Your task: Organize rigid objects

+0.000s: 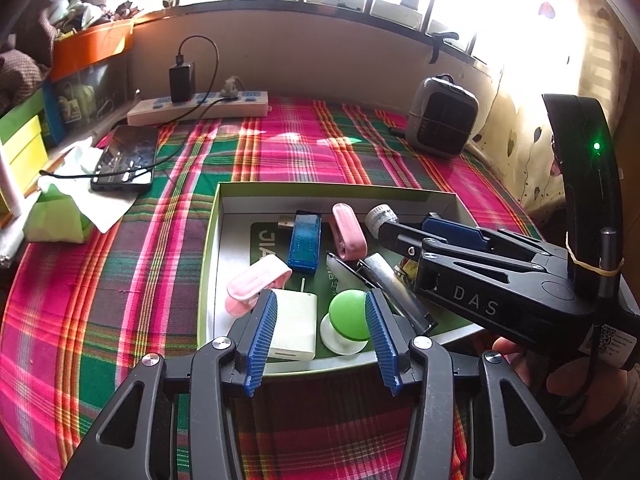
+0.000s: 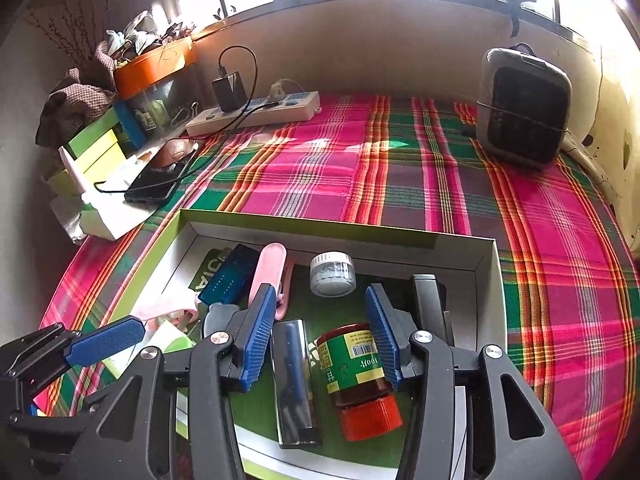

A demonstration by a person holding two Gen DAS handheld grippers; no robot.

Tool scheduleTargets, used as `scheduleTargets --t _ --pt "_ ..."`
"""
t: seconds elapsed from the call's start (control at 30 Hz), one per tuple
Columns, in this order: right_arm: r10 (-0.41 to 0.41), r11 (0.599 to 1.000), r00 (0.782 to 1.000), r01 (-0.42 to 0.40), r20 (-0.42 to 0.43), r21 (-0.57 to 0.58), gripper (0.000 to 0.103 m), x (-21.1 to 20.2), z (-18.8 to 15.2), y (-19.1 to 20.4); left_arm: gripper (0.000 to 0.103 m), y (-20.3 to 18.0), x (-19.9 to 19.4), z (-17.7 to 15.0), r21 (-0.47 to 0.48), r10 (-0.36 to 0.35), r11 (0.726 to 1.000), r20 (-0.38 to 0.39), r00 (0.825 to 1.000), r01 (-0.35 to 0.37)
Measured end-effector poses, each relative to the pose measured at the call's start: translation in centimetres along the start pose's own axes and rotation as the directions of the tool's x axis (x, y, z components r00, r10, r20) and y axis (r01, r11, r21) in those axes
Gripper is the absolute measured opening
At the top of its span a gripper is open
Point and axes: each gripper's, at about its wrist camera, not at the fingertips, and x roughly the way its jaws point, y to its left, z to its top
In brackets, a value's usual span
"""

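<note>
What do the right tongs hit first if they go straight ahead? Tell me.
Probably the red-capped jar lying in the box, between the open right tongs; the small clear jar lies beyond. Depth is uncertain.

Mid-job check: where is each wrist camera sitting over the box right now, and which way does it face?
Left wrist: on the left gripper, open at the box's near edge, facing the window; right gripper and a hand show.
Right wrist: on the right gripper, open above the red-capped bottle, facing the window; left gripper's blue finger shows.
Shared: box, blue USB device, power strip.
</note>
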Motion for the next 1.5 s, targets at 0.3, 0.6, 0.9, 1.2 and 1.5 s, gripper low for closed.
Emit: scheduleTargets --t 0.3,0.6,0.9,1.2,1.5 --pt "-0.012 1.0 1.0 0.011 0.028 0.021 0.048 -1.8 -0.8 -0.1 0.045 -0.6 -1.0 -0.6 0.015 0.012 1.0 0.003 1.0 -0.012" --pt "-0.02 0.999 0.998 0.018 0.061 0.031 0.048 -4.7 -2.4 0.2 0.045 -1.4 -2.7 -1.5 0.027 0.014 1.0 0.019 1.0 -0.015" --pt "-0.041 0.998 0.994 0.036 0.098 0.043 0.048 -7.6 -4.5 0.7 0.045 -2.2 -4.5 -3.2 0.038 0.01 0.999 0.031 0.999 -0.011" --pt "-0.088 0.995 0.994 0.085 0.064 0.044 0.048 -8.7 -8.1 1.0 0.045 -2.6 -4.4 -6.3 0.029 0.042 0.999 -0.021 0.999 -0.042" --pt "-0.094 0.994 0.995 0.096 -0.031 0.051 0.048 -8.1 -11.6 1.0 0.045 -2.8 -3.7 -8.6 0.04 0.084 0.996 -0.064 0.994 -0.082"
